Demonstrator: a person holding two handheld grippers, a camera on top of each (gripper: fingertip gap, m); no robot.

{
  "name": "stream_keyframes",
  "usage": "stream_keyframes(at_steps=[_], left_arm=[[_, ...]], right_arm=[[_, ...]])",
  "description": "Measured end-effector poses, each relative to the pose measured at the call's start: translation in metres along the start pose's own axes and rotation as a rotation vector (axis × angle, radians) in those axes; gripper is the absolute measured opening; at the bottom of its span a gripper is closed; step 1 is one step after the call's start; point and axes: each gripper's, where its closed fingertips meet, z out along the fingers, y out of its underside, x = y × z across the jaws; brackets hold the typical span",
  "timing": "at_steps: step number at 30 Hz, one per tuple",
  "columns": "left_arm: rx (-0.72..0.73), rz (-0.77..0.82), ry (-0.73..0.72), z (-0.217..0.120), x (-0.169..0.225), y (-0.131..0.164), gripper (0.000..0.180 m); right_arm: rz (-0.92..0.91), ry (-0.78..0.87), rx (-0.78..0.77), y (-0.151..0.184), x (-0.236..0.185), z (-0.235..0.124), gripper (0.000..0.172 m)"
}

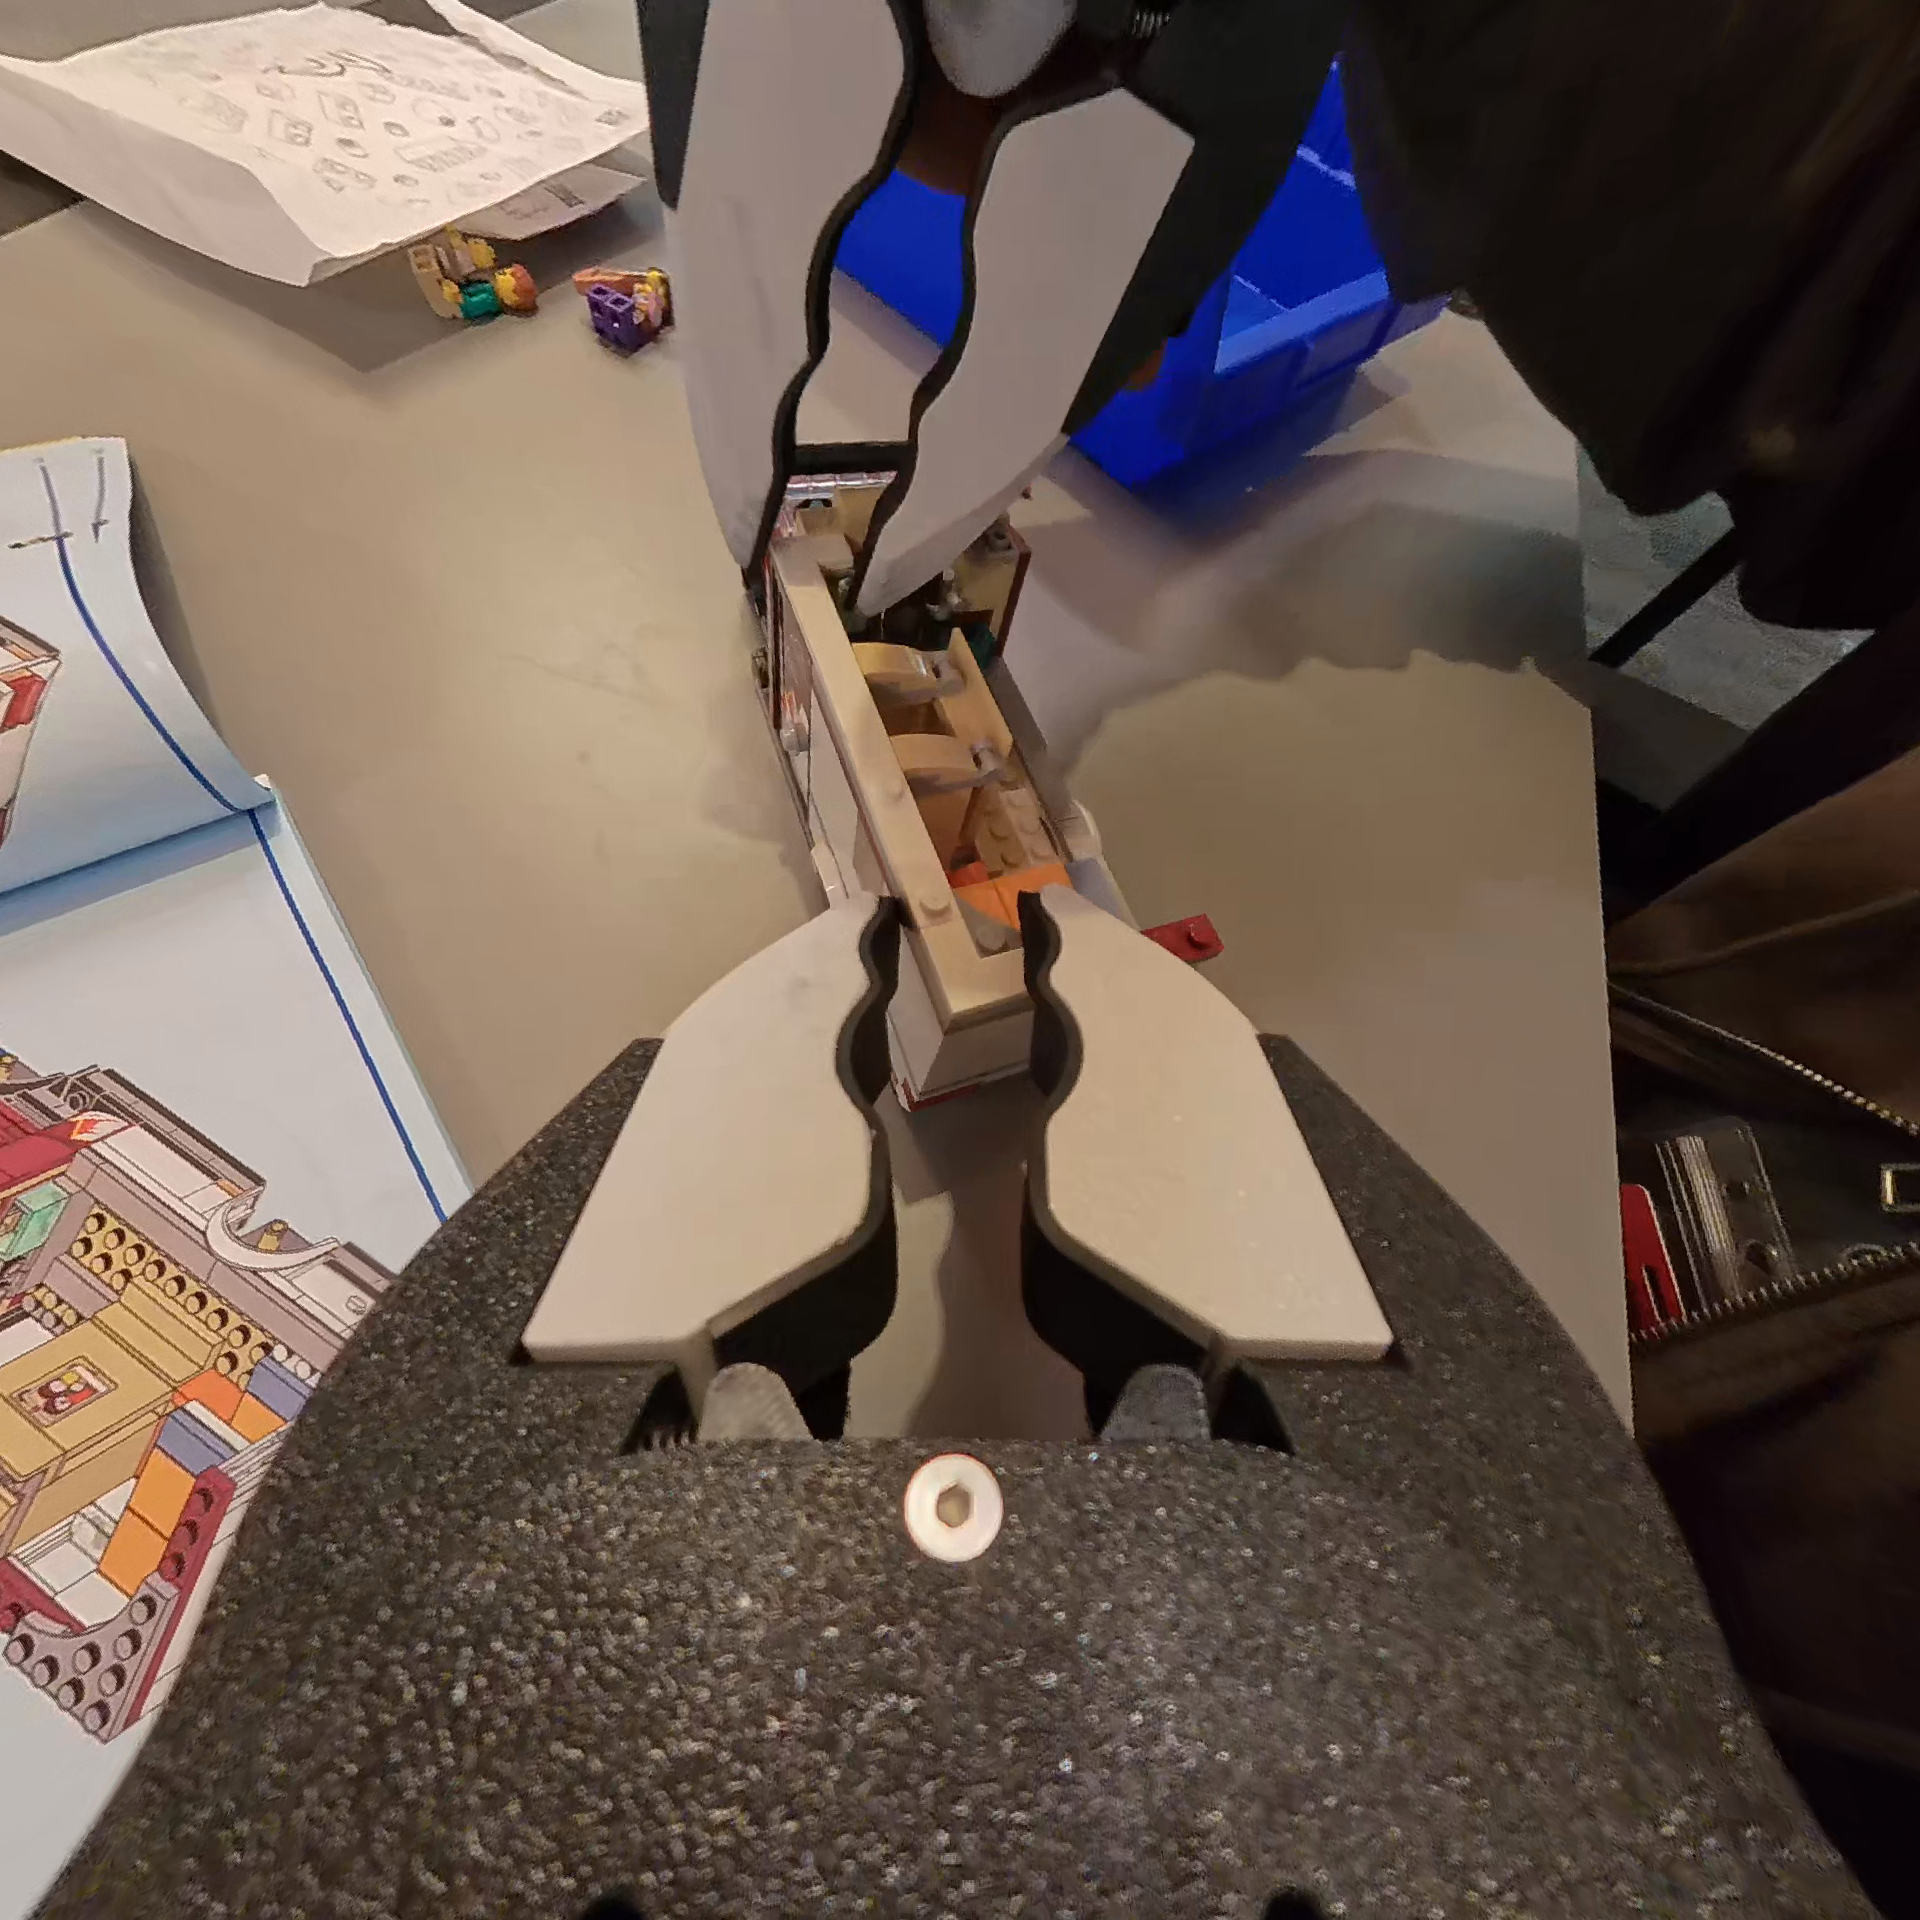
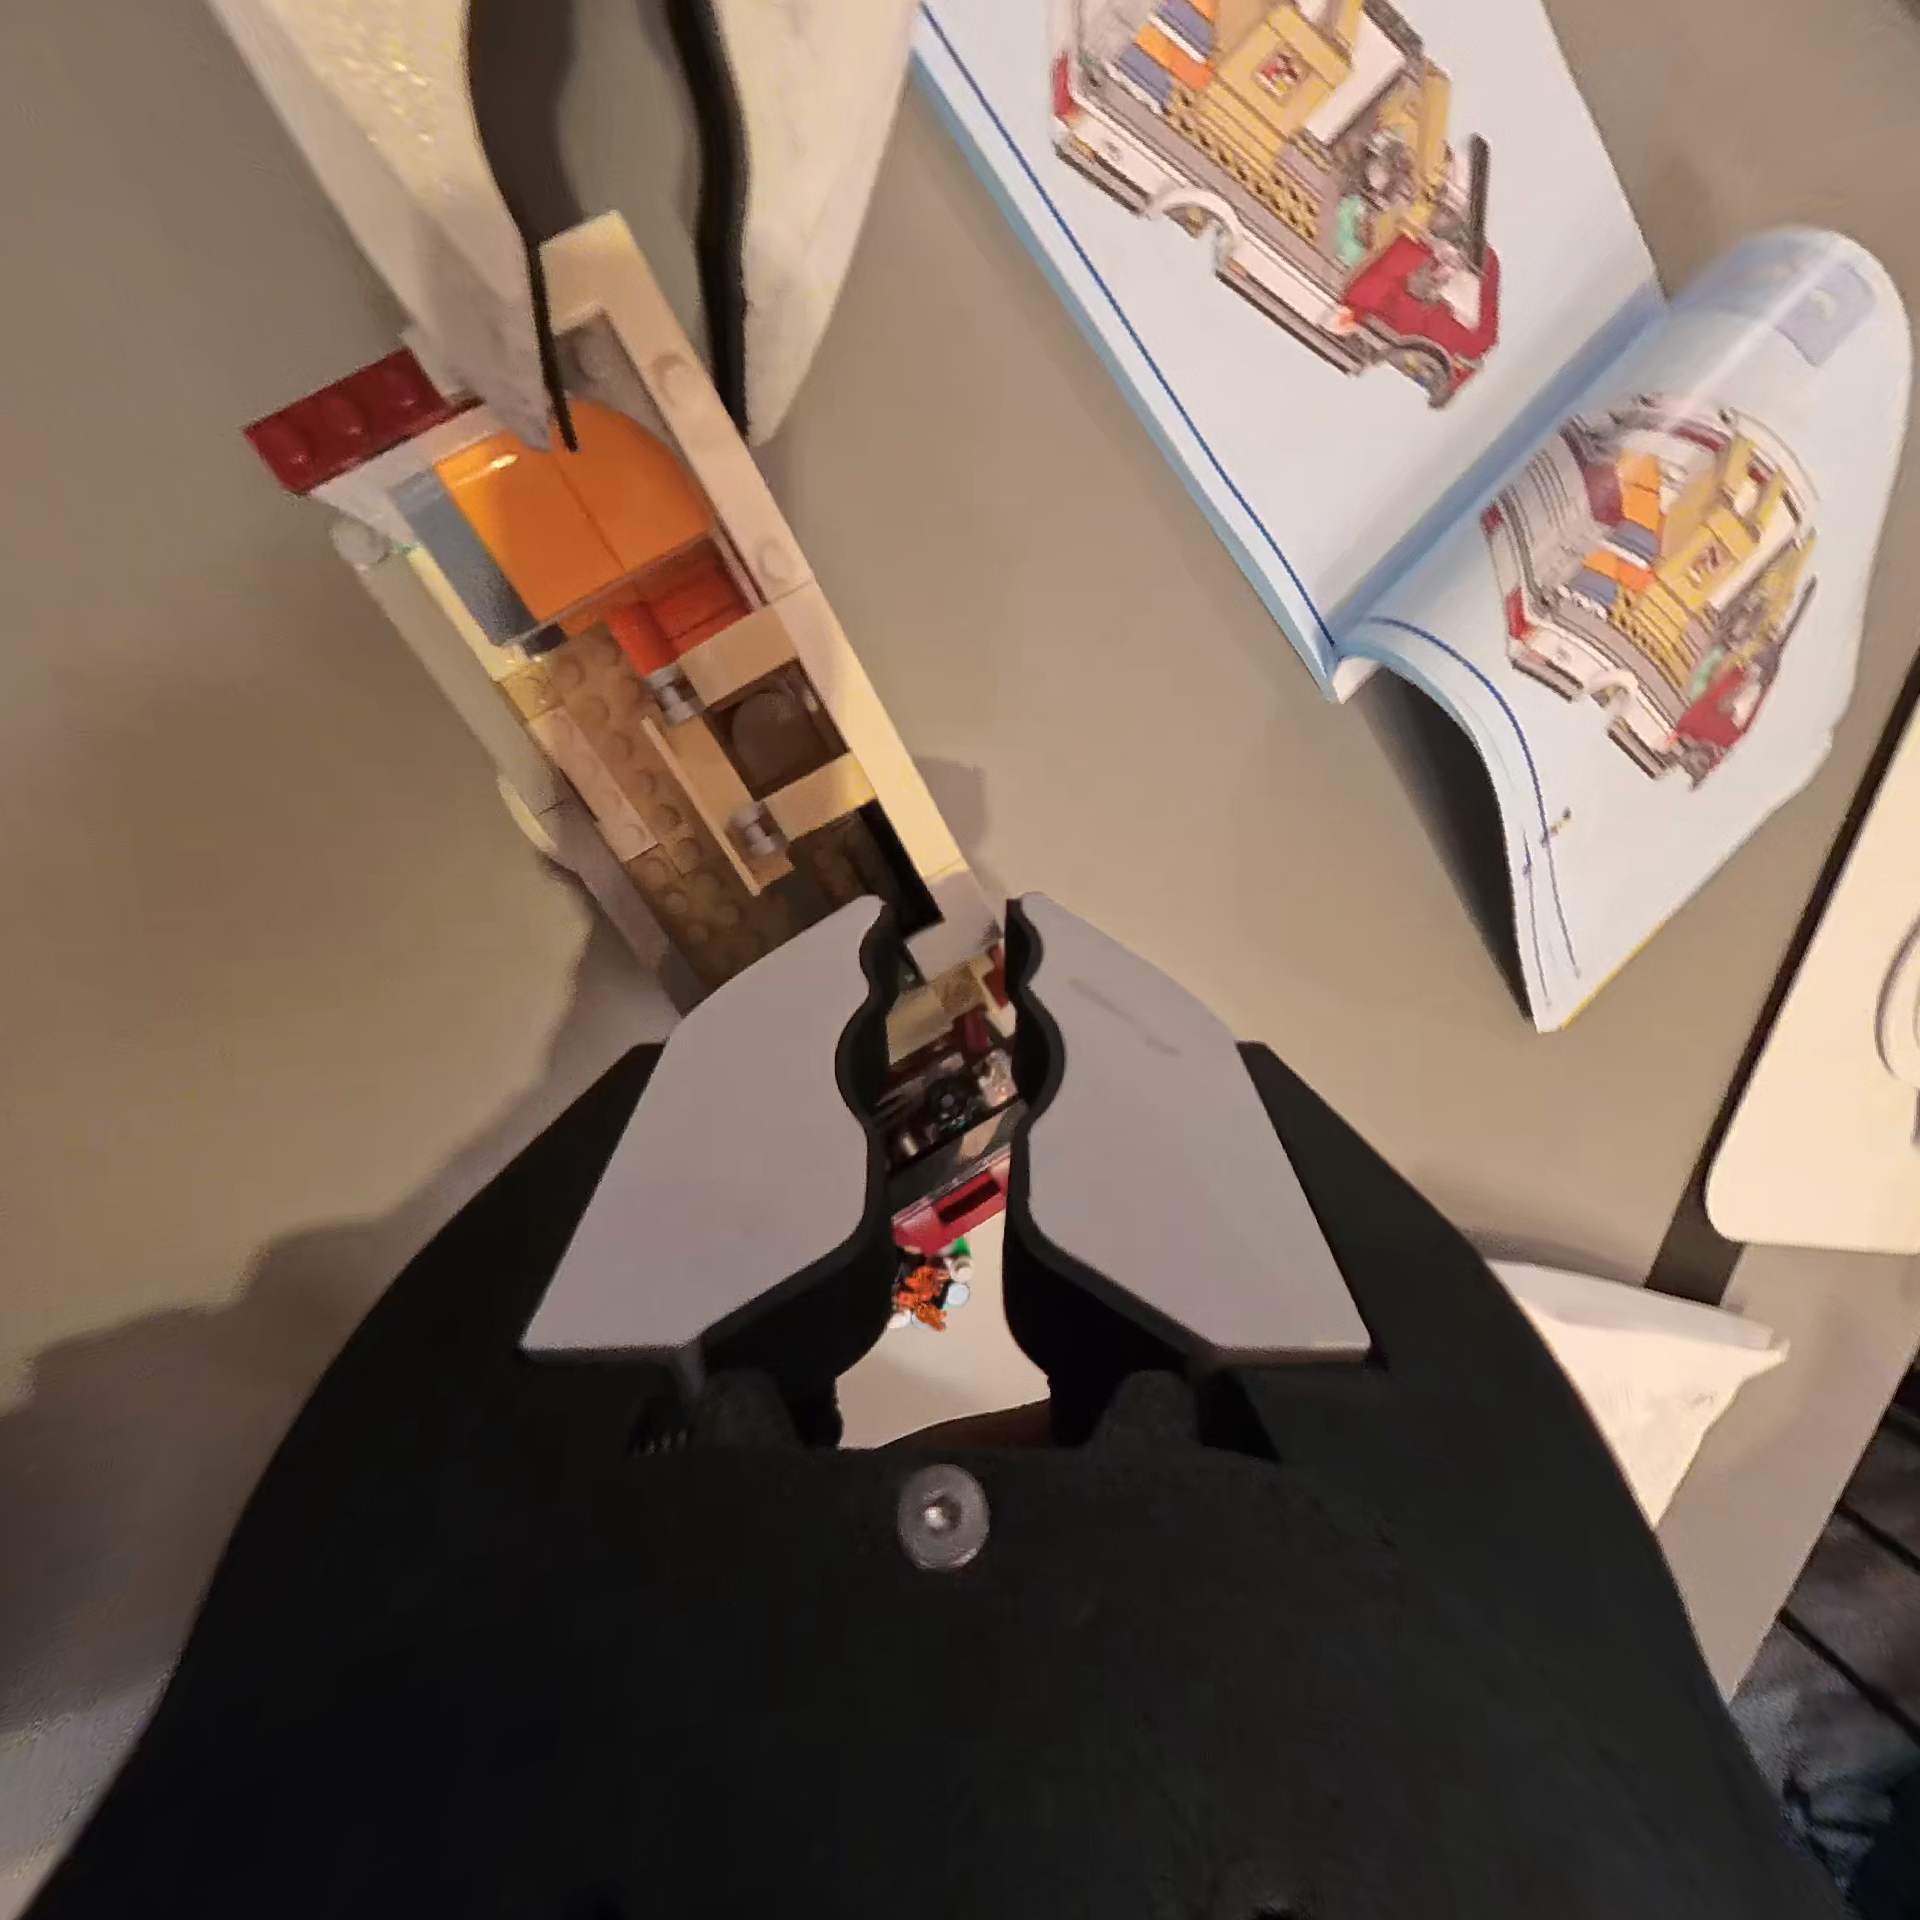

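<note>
A long brick-built model (image 1: 904, 748) with white walls and a tan and orange inside lies on the grey table (image 1: 468, 644). My left gripper (image 1: 961, 925) is shut on its near end, with both pads pressed on the white end wall. My right gripper (image 2: 948, 920) is shut on the opposite end. In the left wrist view it (image 1: 816, 582) comes down from above, with one finger outside the side wall and one inside the model. In the right wrist view the model (image 2: 644, 665) stretches away to my left gripper (image 2: 649, 416) at the orange end.
An open instruction booklet (image 1: 156, 1143) lies to the left and also shows in the right wrist view (image 2: 1351, 312). A blue bin (image 1: 1268, 343) stands behind the model. Small brick figures (image 1: 478, 281) and a printed sheet (image 1: 312, 125) lie at the back left. A dark jacket (image 1: 1766, 1143) lies past the table's right edge. There is about 9 cm between the tips of the two grippers.
</note>
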Motion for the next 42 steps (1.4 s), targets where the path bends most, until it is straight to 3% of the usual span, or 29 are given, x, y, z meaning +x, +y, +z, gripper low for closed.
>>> stream_keyframes(at_steps=[13, 24, 33, 36, 42], left_arm=[[-0.006, 0.033, 0.047, -0.004, 0.006, 0.004, 0.021], [0.011, -0.001, 0.037, -0.005, 0.001, 0.003, 0.017], [0.035, 0.008, 0.027, -0.008, -0.001, 0.001, 0.018], [0.093, -0.002, 0.010, -0.018, -0.005, -0.005, 0.031], [0.189, -0.049, -0.011, -0.045, -0.012, -0.001, 0.033]], right_arm=[[-0.192, -0.195, -0.050, -0.017, -0.022, 0.003, 0.008], [-0.216, 0.045, 0.027, -0.019, -0.017, 0.003, 0.009], [-0.143, 0.061, 0.043, -0.018, -0.023, 0.001, 0.009], [-0.111, 0.077, 0.031, -0.016, -0.024, 0.000, 0.009], [-0.001, 0.094, 0.025, -0.012, -0.026, -0.002, 0.009]])
